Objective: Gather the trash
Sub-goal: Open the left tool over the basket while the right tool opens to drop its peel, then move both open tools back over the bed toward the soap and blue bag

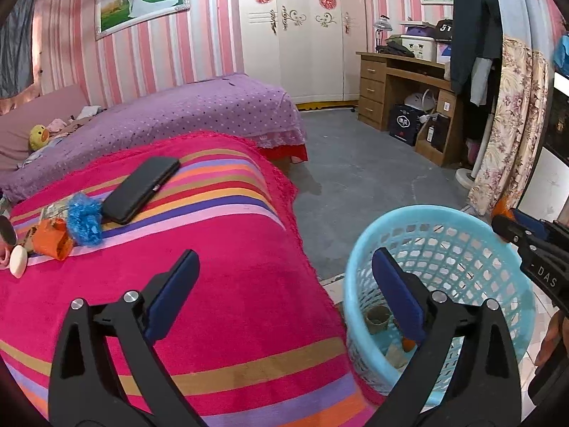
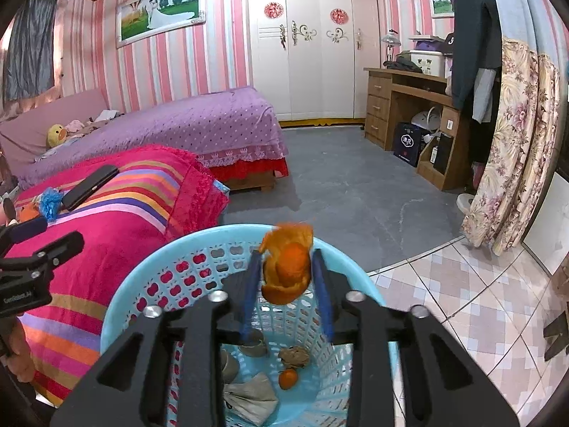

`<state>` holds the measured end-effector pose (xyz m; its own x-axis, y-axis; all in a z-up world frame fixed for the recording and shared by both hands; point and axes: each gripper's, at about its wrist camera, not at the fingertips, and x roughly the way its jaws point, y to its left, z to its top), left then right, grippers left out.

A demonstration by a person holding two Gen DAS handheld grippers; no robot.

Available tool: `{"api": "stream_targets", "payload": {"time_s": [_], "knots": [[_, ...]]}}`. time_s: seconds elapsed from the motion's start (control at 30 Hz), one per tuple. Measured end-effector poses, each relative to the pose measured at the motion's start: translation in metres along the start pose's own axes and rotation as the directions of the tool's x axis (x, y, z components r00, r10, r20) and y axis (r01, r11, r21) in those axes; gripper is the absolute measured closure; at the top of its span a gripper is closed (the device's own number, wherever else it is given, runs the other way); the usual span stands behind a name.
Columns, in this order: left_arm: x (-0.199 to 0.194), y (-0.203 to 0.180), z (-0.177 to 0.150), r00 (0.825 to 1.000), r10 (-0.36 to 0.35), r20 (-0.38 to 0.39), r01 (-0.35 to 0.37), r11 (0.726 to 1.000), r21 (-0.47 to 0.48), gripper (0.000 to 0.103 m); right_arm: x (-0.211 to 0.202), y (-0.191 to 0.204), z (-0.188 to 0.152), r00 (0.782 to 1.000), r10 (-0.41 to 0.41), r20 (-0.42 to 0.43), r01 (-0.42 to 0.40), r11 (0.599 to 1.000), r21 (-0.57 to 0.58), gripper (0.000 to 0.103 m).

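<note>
Dangling orange peel (image 2: 287, 270) above basket (image 2: 149, 277)

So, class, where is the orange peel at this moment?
In the right wrist view the orange peel sits between the right gripper fingers, directly above the blue basket, beside the striped blanket.

Your basket (image 2: 199, 245) is glossy perforated plastic; the blanket (image 1: 227, 284) beside it is fuzzy, matt striped cloth.

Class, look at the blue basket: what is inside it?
Inside the blue basket: a small orange piece, a brown crumpled scrap and a grey paper wad. The right gripper hides part of the floor.
</note>
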<state>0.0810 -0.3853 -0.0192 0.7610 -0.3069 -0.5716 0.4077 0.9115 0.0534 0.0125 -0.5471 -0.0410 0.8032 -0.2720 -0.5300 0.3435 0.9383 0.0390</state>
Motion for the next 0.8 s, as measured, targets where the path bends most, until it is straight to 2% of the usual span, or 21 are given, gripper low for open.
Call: {"api": "stream_targets", "payload": {"time_s": [0.07, 0.17, 0.37, 0.53, 0.8], "knots": [[-0.002, 0.006, 0.001, 1.000, 0.007, 0.003, -0.007, 1.000, -0.008, 0.007, -0.003, 0.002, 0.003, 1.000, -0.013, 0.010, 0.013, 1.000, 0.000, 0.037], [-0.003, 0.018, 0.004, 1.000, 0.023, 0.004, -0.023, 0.999, -0.030, 0.006, -0.006, 0.006, 0.007, 1.000, -0.014, 0.020, 0.014, 1.000, 0.019, 0.035], [-0.009, 0.035, 0.006, 0.999, 0.045, 0.018, -0.044, 0.998, -0.035, 0.006, -0.011, 0.008, 0.015, 0.995, -0.084, 0.045, 0.080, 0.994, 0.079, 0.011], [-0.016, 0.063, 0.004, 0.998, 0.067, 0.022, -0.065, 0.996, -0.059, 0.006, -0.013, 0.016, 0.022, 0.997, -0.046, 0.061, 0.038, 0.990, 0.134, 0.008], [-0.023, 0.118, -0.001, 0.992, 0.125, 0.026, -0.123, 0.991, -0.062, 0.006, -0.001, 0.062, 0.030, 0.998, -0.018, 0.057, 0.013, 0.996, 0.091, 0.005]]}}
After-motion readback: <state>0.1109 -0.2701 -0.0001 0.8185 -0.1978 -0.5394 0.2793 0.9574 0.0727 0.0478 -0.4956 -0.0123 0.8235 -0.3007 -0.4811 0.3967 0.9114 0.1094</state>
